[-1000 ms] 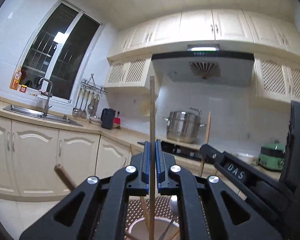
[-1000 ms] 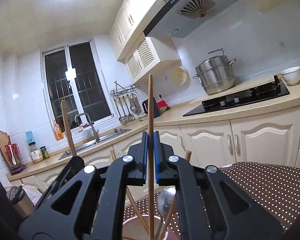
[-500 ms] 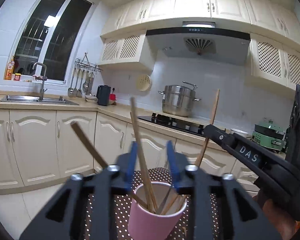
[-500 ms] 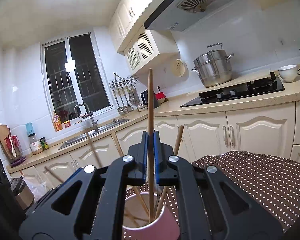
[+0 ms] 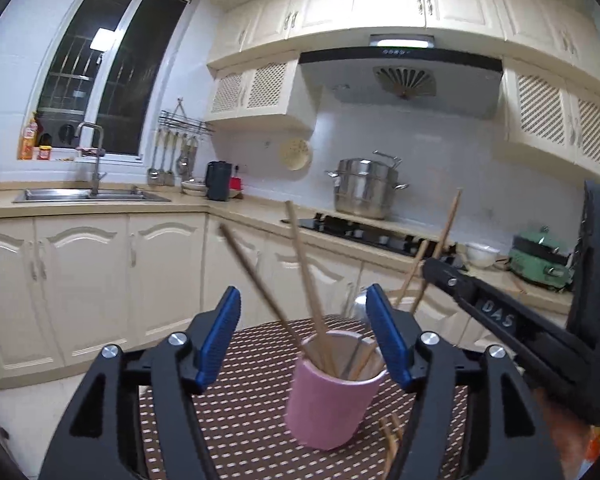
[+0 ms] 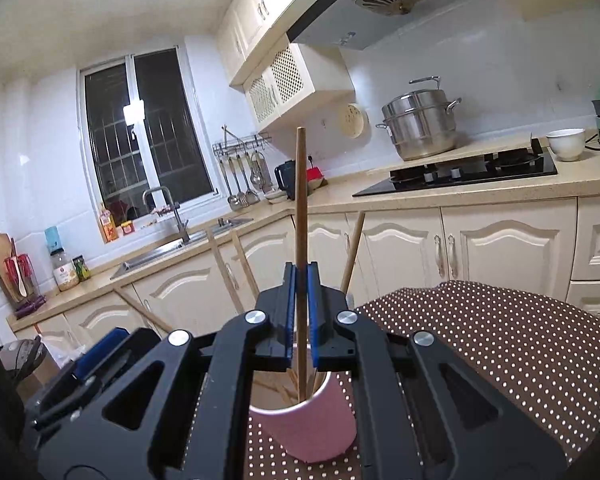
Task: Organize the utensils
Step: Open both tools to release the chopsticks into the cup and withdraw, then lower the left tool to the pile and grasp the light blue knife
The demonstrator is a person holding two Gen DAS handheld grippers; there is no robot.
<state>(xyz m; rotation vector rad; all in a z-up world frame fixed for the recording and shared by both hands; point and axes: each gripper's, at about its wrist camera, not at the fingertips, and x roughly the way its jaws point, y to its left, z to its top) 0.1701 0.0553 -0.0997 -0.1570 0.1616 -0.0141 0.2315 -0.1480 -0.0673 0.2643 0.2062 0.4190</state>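
A pink cup (image 5: 327,398) stands on a brown dotted tablecloth (image 5: 244,412) and holds several wooden chopsticks (image 5: 306,280) and a metal spoon. My left gripper (image 5: 302,338) is open, its blue pads on either side above the cup, holding nothing. My right gripper (image 6: 301,312) is shut on one upright wooden chopstick (image 6: 301,200), whose lower end reaches into the pink cup (image 6: 312,428). The right gripper also shows in the left wrist view (image 5: 440,268), at the right of the cup.
A loose chopstick pair (image 5: 390,436) lies on the cloth right of the cup. Behind are cream cabinets, a sink (image 5: 88,195), a black hob (image 6: 460,174) with a steel pot (image 6: 420,124), a white bowl (image 6: 566,144) and a green appliance (image 5: 540,254).
My left gripper has opened and let its chopstick fall into the cup, then drawn back. My right gripper has lowered its chopstick into the cup, still shut on it.
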